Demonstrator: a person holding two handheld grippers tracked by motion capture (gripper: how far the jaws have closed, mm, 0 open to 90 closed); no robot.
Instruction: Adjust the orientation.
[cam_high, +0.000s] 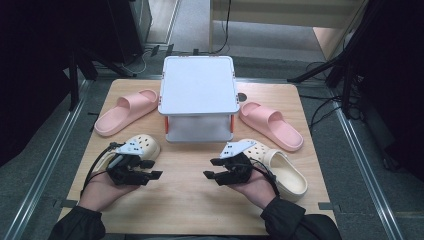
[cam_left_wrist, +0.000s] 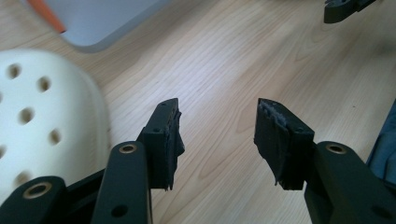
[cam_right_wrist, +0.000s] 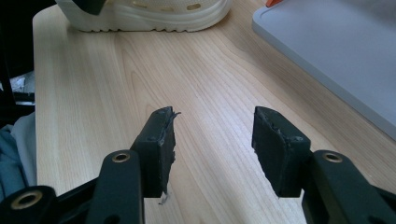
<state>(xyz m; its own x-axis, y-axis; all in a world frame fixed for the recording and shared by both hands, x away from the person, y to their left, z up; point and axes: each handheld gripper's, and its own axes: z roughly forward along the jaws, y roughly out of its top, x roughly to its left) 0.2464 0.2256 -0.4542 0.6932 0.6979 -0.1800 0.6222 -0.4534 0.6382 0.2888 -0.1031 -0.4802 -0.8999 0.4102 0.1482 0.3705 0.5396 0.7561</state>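
— Where do your jaws stand right now?

— Both pairs are parted with nothing between them. My left gripper (cam_high: 152, 175) and my right gripper (cam_high: 209, 175) face each other over the bare wood of the surface (cam_high: 185, 210), in front of the grey two-tier rack (cam_high: 199, 85).

— And the shoes?

— Taking the rack as the mark: one cream clog (cam_high: 132, 150) lies in front of its left corner, just beside my left gripper; up close its holed toe (cam_left_wrist: 42, 121) sits to the left of my left jaws, not between them. The other cream clog (cam_high: 282, 172) lies in front of the rack's right corner, partly behind my right hand (cam_high: 252, 187). A pink slide (cam_high: 125, 111) rests to the left of the rack, its partner (cam_high: 272, 125) to the right.

— So which step is this?

— As I judge it, the approach: nothing gripped, no shoe on the rack yet.

— What does the next move need?

— Turn my left jaws toward the near clog, straddle its rim or heel strap, then close. The foam will likely give, so the bite should be deep.
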